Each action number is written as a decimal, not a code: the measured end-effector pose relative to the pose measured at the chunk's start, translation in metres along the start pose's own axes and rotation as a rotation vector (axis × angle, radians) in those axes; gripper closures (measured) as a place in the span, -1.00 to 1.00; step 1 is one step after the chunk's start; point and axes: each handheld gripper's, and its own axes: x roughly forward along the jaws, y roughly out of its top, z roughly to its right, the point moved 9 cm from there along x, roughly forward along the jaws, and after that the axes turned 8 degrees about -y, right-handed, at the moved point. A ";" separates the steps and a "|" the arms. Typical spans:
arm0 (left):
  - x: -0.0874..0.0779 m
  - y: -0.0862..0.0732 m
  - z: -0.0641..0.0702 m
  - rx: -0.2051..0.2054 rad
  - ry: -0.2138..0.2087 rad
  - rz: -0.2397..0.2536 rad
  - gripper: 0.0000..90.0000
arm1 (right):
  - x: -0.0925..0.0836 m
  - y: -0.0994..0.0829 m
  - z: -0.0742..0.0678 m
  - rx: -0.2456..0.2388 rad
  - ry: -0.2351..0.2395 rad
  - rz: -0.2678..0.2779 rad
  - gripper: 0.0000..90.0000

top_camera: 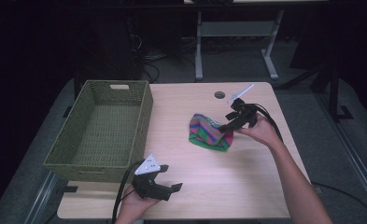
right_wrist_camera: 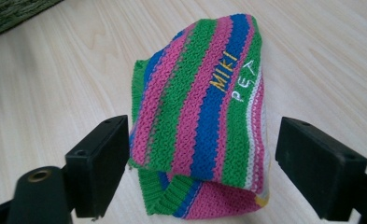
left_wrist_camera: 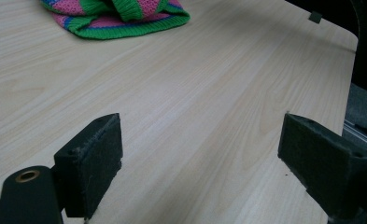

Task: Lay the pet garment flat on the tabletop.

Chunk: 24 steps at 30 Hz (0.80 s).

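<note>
A knitted garment point(top_camera: 208, 133) in pink, green and blue stripes lies folded on the wooden table point(top_camera: 228, 182), right of centre. In the right gripper view the garment point(right_wrist_camera: 204, 112) carries the yellow and white letters "MIKI PET". My right gripper point(top_camera: 228, 122) is low at its right end, and its jaws point(right_wrist_camera: 209, 161) stand open on either side of the fold, the right pad point(right_wrist_camera: 319, 165) clear of the cloth. My left gripper point(top_camera: 171, 177) rests near the table's front edge, open point(left_wrist_camera: 202, 158) over bare wood, with the garment point(left_wrist_camera: 116, 16) far ahead.
A green woven basket point(top_camera: 146, 109) stands open at the table's left side, nothing visible inside. A round cable hole point(top_camera: 219, 94) is in the table's far edge. Beyond the table is a dark floor with desk legs point(top_camera: 199, 51).
</note>
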 end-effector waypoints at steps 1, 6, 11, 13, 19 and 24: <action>0.000 0.000 0.000 0.001 0.000 0.001 -0.70 | 0.001 0.000 0.001 -0.003 -0.002 -0.001 -0.63; -0.001 0.000 -0.001 -0.002 0.002 0.004 -0.70 | 0.008 -0.001 0.002 0.001 0.008 -0.008 -0.63; 0.000 0.000 0.000 0.005 0.000 -0.002 -0.70 | 0.018 -0.002 0.000 0.013 0.016 -0.031 -0.62; 0.000 0.000 0.000 0.004 -0.001 -0.002 -0.70 | 0.021 -0.001 -0.001 0.020 0.020 -0.027 -0.62; 0.000 0.000 -0.001 0.001 0.000 0.000 -0.70 | 0.036 -0.002 -0.003 0.024 0.019 -0.061 -0.62; -0.001 0.000 -0.001 0.001 0.000 0.002 -0.70 | 0.053 -0.004 -0.007 0.023 0.013 -0.088 -0.60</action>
